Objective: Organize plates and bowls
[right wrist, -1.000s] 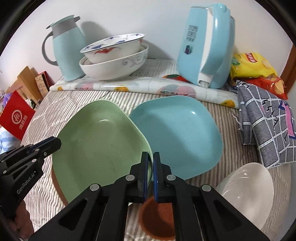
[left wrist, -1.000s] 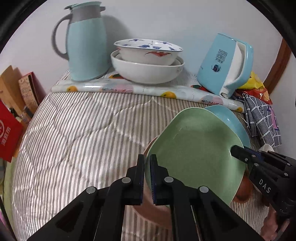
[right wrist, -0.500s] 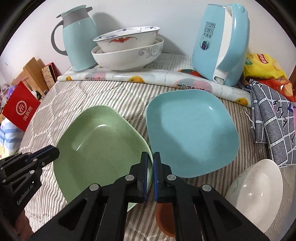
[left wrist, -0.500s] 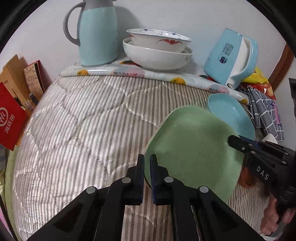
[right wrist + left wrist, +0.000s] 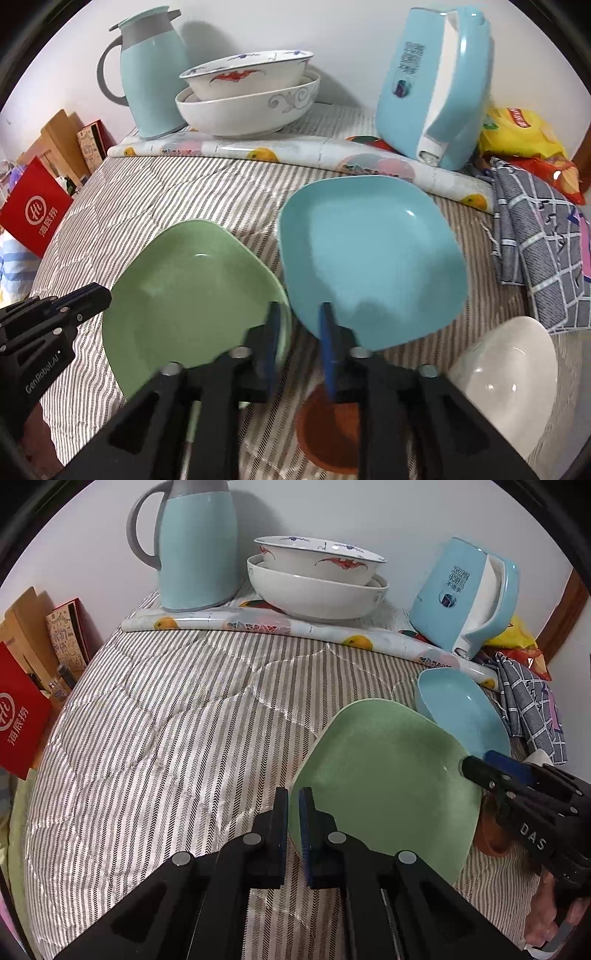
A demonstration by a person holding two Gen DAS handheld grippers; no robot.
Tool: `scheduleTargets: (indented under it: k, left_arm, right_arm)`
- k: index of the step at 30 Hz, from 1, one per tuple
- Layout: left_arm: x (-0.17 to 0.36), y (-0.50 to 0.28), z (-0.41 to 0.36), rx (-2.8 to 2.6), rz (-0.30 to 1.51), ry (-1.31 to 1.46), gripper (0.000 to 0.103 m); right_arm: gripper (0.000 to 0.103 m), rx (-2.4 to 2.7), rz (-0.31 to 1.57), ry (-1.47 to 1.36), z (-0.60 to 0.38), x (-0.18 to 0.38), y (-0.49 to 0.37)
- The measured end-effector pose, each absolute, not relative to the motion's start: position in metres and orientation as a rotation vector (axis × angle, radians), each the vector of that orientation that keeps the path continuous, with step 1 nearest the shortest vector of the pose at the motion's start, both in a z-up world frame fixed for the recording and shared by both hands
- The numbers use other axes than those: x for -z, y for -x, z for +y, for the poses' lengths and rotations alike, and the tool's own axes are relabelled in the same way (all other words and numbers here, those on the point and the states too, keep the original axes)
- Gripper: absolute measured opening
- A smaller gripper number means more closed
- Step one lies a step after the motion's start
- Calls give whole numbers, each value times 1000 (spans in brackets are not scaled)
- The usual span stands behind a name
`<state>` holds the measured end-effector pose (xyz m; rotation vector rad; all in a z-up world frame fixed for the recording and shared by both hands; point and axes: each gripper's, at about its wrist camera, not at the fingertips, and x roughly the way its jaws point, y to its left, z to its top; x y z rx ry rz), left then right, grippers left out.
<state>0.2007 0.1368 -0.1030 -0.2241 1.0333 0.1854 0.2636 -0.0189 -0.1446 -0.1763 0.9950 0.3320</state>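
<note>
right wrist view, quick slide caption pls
Right tool open beside the green plate, which the left tool grips, blue plate alongside.

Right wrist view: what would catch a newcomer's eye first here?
The green plate in the foreground, its left edge pinched by the left hand-held gripper, while the right hand-held gripper stands open at its other edge. Right beside it lies the blue plate on the striped cloth. Two stacked bowls sit at the back wall.

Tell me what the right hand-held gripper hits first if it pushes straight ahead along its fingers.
Most likely the blue plate. The right hand-held gripper is open, its fingers straddling the gap between the green plate and the blue one, whose near edge lies just ahead. Depth is uncertain.
</note>
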Motion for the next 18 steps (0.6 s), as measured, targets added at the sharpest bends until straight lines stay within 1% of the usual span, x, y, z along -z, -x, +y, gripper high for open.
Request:
scheduleTargets:
  k: [1, 4, 5, 6, 8, 9, 10, 11, 12, 13, 14, 15, 16, 17, 18]
  left_arm:
    - [101, -200, 136, -182, 1030, 226, 7]
    - [96, -198, 133, -174, 1023, 234, 7]
    - [94, -197, 131, -175, 1024, 233, 8]
    - [93, -196, 130, -175, 1025, 232, 11]
    - [89, -195, 126, -168, 1025, 234, 18]
    - [87, -194, 125, -167, 1025, 237, 26]
    - [85, -193, 123, -168, 1021, 239, 32]
    - [82, -192, 121, -169, 1013, 238, 33]
    - [78, -190, 118, -170, 1000, 230, 38]
    - [74, -189, 115, -176, 992, 221, 47]
    - [71, -188, 112, -183, 983, 210, 52]
    - [66, -186, 108, -192, 967, 195, 61]
    - [61, -185, 106, -198, 953, 186, 66]
    - [57, -183, 103, -199, 938, 183, 67]
    - [53, -182, 101, -200, 927, 184, 72]
  right_arm:
    - [41, -320, 986, 177, -23, 142, -261]
    - [45, -294, 967, 169, -34, 135, -255]
    - [52, -289, 966, 161, -39, 133, -253]
    - [55, -282, 965, 148, -44, 130, -250]
    - [66, -268, 949, 138, -53, 123, -244]
    - [69, -256, 939, 135, -58, 120, -240]
    - [74, -250, 933, 132, -61, 117, -238]
    - [79, -238, 924, 130, -66, 113, -234]
    - [82, -225, 923, 127, -70, 110, -231]
    - [83, -214, 924, 123, -74, 108, -229]
    - [84, -201, 919, 111, -79, 104, -226]
    - [85, -199, 915, 100, -83, 101, -224]
    - [87, -196, 912, 87, -88, 97, -221]
    - [89, -190, 905, 79, -93, 94, -217]
    - [90, -181, 895, 72, -97, 92, -214]
